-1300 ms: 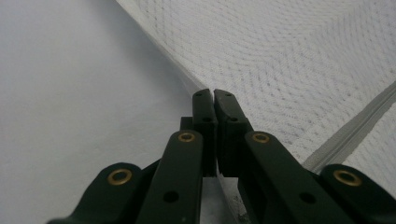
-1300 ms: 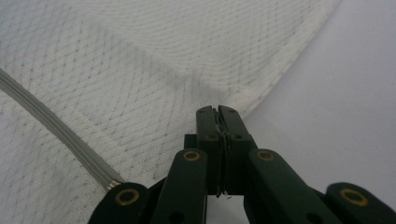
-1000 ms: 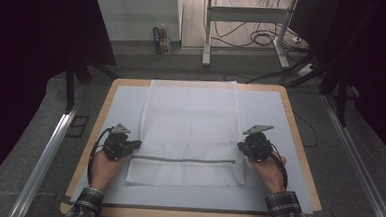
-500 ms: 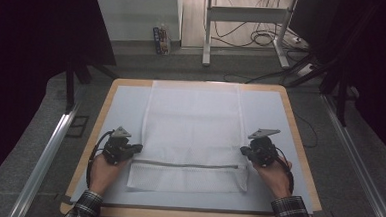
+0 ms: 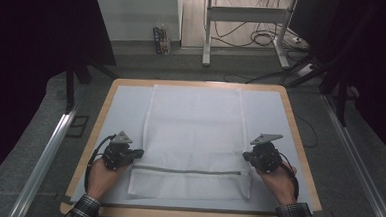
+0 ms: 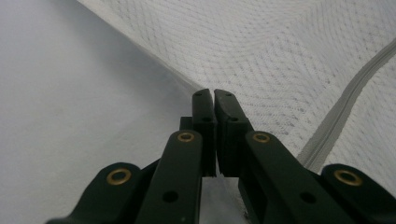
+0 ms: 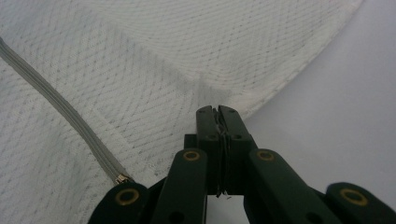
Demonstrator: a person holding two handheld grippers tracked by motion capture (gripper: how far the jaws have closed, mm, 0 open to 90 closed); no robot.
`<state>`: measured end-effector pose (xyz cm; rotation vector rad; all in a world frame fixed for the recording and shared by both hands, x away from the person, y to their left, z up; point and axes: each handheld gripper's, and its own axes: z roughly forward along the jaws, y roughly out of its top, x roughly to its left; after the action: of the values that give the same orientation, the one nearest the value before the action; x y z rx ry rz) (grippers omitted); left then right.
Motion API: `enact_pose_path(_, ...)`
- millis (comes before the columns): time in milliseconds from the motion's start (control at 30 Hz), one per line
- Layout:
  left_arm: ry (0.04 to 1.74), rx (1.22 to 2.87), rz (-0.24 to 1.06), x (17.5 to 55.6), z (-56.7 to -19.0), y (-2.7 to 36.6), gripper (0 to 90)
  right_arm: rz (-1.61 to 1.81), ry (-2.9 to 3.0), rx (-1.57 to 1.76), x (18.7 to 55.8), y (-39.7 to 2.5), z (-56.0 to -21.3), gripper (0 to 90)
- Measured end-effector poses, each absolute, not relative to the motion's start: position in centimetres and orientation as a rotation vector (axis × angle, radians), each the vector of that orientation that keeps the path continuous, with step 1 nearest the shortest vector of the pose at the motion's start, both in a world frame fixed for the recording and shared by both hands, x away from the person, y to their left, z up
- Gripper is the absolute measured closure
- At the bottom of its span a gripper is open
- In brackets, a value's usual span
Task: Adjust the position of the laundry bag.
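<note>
A white mesh bag (image 5: 194, 133) with a grey zipper (image 5: 187, 170) lies flat on the white-covered table (image 5: 126, 110). My left gripper (image 5: 137, 154) is at the bag's left edge, just above the zipper line. Its jaws are shut on the mesh edge (image 6: 187, 81), with the left gripper (image 6: 214, 100) tips on the hem. My right gripper (image 5: 247, 157) is at the bag's right edge. The right gripper (image 7: 217, 112) is shut on the mesh, with a thin layer pinched between its jaws. The zipper (image 7: 60, 109) ends at a small pull (image 7: 122, 178) near those jaws.
The table has a wooden rim (image 5: 105, 114). Behind it stand a metal frame (image 5: 207, 34) and loose cables (image 5: 264, 39) on the floor. Metal rails (image 5: 48, 156) run along both sides of the table. White cover shows on both sides of the bag.
Both grippers have moved toward the person's edge of the table. The bag's near part and zipper came with them. Both stay shut.
</note>
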<state>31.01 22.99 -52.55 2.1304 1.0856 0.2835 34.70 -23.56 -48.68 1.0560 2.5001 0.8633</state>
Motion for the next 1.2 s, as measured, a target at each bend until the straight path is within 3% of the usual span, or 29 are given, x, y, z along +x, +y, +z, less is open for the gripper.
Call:
enact_pose_path(1033,1.065,2.18,0.254,29.4,-52.7,22.6,86.8,0.826,2.542,1.069,32.5,-24.5,-49.4,86.8)
enact_pose_path(1133,1.069,2.177,0.259,29.4,-52.8,22.6,82.3,0.825,2.546,1.067,32.6,-24.5,-49.6,86.1)
enact_pose_path(1200,1.073,2.158,0.262,29.5,-52.8,22.5,70.5,0.824,2.558,1.064,32.6,-24.6,-49.7,82.5)
